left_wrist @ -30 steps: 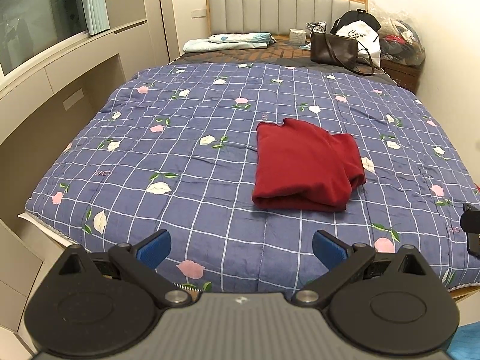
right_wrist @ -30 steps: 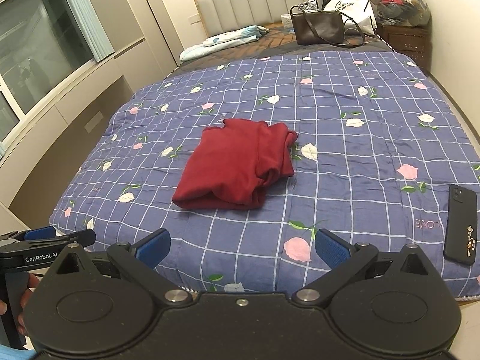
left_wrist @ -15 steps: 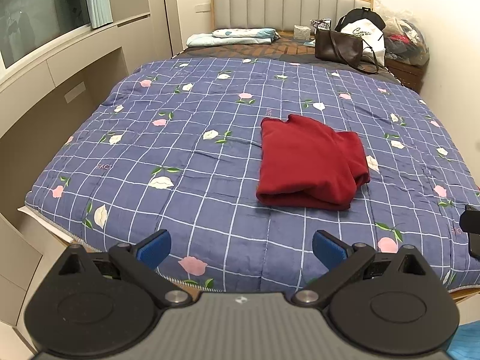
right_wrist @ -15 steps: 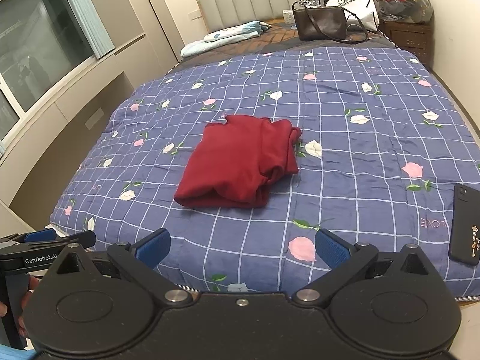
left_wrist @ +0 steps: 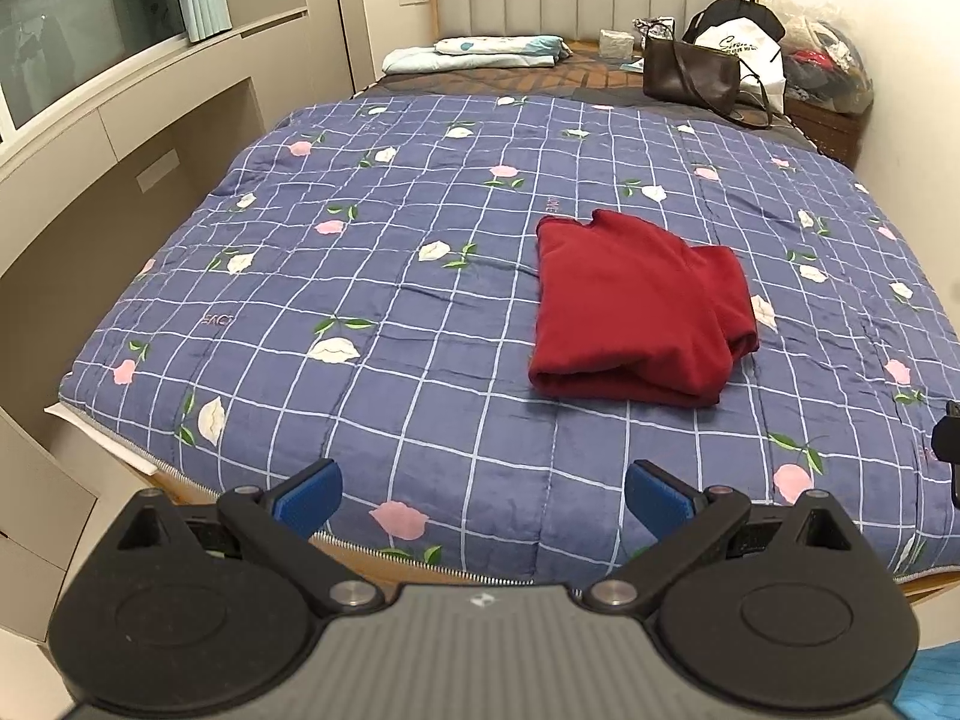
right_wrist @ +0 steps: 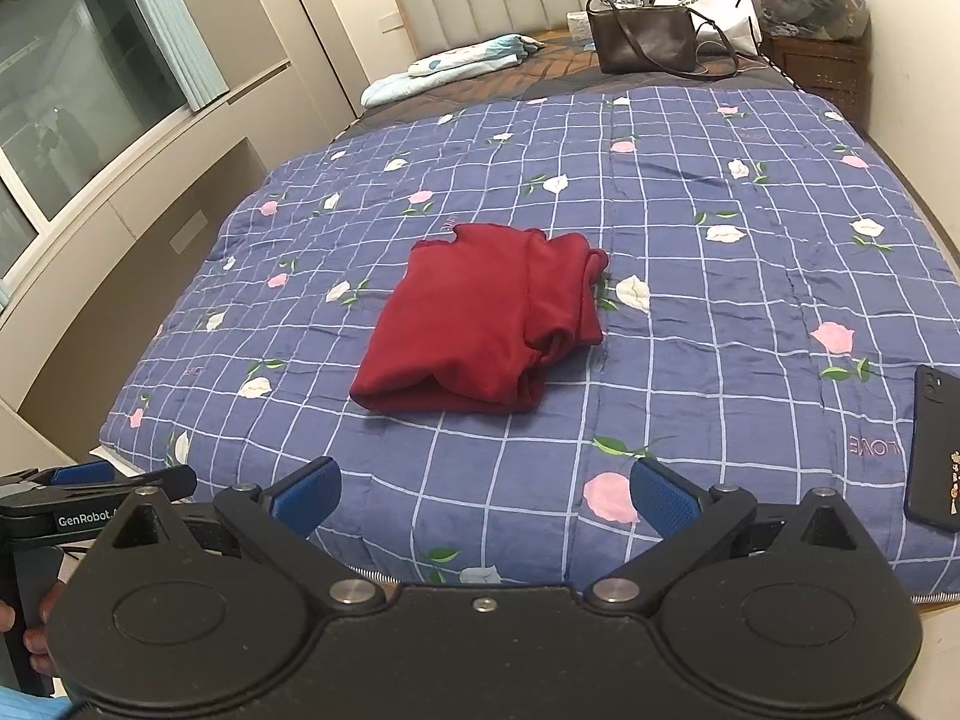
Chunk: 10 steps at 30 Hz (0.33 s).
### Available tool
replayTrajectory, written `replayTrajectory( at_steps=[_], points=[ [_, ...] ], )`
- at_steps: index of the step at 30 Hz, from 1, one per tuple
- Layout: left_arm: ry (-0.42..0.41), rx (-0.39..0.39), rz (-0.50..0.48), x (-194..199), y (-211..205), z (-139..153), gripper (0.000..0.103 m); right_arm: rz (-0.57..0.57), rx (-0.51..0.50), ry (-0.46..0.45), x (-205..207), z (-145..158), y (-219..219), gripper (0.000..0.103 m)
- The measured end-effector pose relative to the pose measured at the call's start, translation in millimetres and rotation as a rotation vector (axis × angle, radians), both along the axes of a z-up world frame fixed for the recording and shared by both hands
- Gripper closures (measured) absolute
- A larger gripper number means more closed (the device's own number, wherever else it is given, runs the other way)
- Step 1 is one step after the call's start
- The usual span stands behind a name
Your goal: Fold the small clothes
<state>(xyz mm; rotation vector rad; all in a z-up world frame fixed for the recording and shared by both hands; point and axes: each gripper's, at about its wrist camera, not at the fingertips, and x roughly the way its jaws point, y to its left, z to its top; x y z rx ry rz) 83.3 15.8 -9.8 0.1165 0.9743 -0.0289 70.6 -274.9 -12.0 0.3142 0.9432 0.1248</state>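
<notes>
A dark red garment lies folded into a thick rectangle on the blue checked floral quilt, a little right of the bed's middle. My left gripper hangs open over the foot edge of the bed, well short of the garment, with nothing between its blue pads. My right gripper is open too, held back at the foot of the bed, nothing in it. The left gripper also shows at the lower left of the right wrist view, with a hand below it.
A black phone lies on the quilt near the right front corner. At the headboard end sit a brown handbag, a white bag and folded light bedding. Beige cabinets run along the left side.
Both grippers have drifted slightly back and up, so the bed looks a little farther away. The garment has not moved and both grippers stay open.
</notes>
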Motion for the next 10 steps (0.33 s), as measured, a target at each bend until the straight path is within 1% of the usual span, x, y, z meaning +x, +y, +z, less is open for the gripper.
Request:
replayTrajectory(
  at_steps=[6,10],
  points=[
    [0.009,-0.012,-0.011,1.6,0.8,-0.8,0.0,0.002,0.001,0.004,1.1,-1.0,-0.2,0.001],
    [0.015,-0.004,-0.011,3.1,0.0,-1.7,0.0,0.003,0.004,0.011,4.6,-2.3,1.2,0.001]
  ],
)
